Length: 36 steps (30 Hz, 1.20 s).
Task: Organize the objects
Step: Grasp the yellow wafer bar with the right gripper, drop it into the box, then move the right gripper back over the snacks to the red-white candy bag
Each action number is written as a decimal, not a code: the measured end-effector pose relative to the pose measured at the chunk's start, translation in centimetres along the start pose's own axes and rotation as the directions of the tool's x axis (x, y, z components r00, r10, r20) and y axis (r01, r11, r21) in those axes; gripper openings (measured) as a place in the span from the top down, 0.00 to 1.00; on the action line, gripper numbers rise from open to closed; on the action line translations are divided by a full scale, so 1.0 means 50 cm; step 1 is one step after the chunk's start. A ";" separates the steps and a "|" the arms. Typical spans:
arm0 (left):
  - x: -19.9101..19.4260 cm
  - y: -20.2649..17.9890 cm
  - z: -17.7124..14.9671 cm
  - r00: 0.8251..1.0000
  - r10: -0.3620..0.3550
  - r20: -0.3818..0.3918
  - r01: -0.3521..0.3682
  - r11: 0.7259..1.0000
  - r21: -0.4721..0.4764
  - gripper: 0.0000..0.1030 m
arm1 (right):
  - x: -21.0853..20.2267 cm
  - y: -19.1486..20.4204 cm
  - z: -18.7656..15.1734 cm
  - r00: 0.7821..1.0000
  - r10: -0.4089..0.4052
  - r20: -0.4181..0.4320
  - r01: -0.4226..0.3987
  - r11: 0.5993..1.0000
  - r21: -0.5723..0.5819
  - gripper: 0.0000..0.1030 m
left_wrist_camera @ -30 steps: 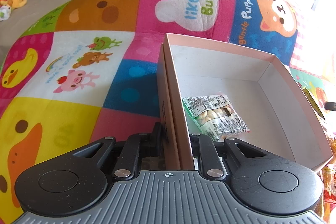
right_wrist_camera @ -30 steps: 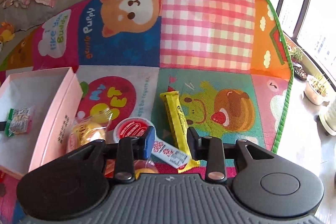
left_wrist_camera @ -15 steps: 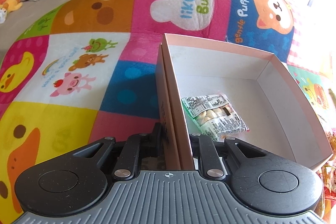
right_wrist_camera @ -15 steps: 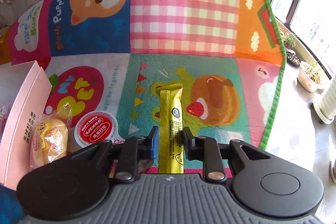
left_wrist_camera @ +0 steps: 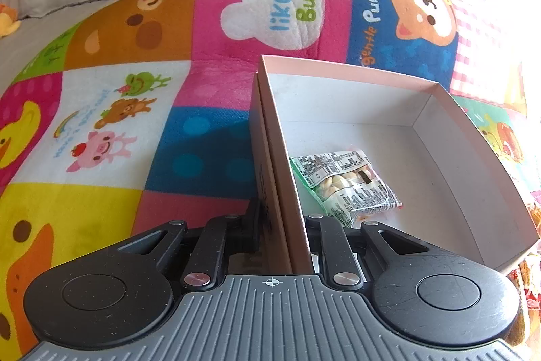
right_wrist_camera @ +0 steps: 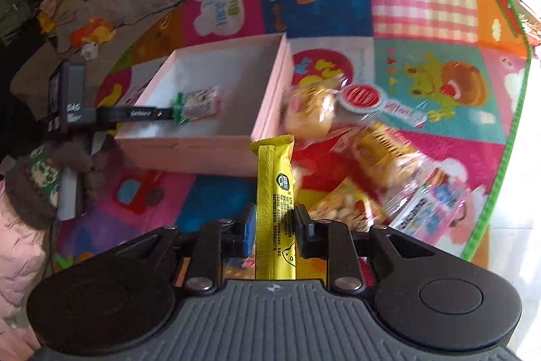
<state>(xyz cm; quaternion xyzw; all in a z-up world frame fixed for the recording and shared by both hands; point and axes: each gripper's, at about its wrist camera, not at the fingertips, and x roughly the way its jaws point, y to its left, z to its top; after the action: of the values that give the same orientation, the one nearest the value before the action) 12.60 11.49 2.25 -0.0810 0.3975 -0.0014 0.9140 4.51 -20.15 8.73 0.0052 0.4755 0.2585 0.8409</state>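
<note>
Yellow foil, a long snack stick (right_wrist_camera: pixel 275 188), stands pinched upright in the right gripper (right_wrist_camera: pixel 274 230), lifted clear of the mat. The left gripper (left_wrist_camera: pixel 282 225) is clamped on the near wall of the pink cardboard box (left_wrist_camera: pixel 449 164), steadying it. Best to carry the stick toward eleven o'clock, over the rim, then lay it flat beside the green-edged printed nut packet (left_wrist_camera: pixel 348 183). The cellophane snack bags (right_wrist_camera: pixel 382 158) at two o'clock are blurred; their labels cannot be read.
</note>
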 end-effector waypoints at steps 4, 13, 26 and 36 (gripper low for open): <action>0.000 -0.001 -0.002 1.000 0.003 0.007 -0.003 1.000 -0.013 0.83 | -0.011 0.072 0.032 0.991 0.102 0.091 -0.097 0.994 -0.055 0.78; 0.000 0.001 -0.003 1.000 -0.002 0.008 0.002 1.000 -0.019 0.83 | 0.099 0.139 0.217 0.968 0.094 0.232 -0.071 0.992 -0.104 0.78; -0.002 0.011 -0.007 1.000 -0.026 0.014 0.027 0.999 -0.037 0.82 | 0.209 0.130 0.287 0.973 0.006 0.230 0.012 0.997 -0.080 0.68; -0.002 0.017 -0.010 0.999 -0.033 0.025 0.034 0.997 -0.062 0.82 | 0.060 0.015 0.066 0.918 -0.261 0.300 0.272 0.962 0.004 0.48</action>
<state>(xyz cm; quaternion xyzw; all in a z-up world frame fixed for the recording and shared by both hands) 12.12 12.25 1.88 -0.1163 0.3851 -0.0033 0.9155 8.08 -17.40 8.32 -0.0367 0.3349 0.1467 0.9300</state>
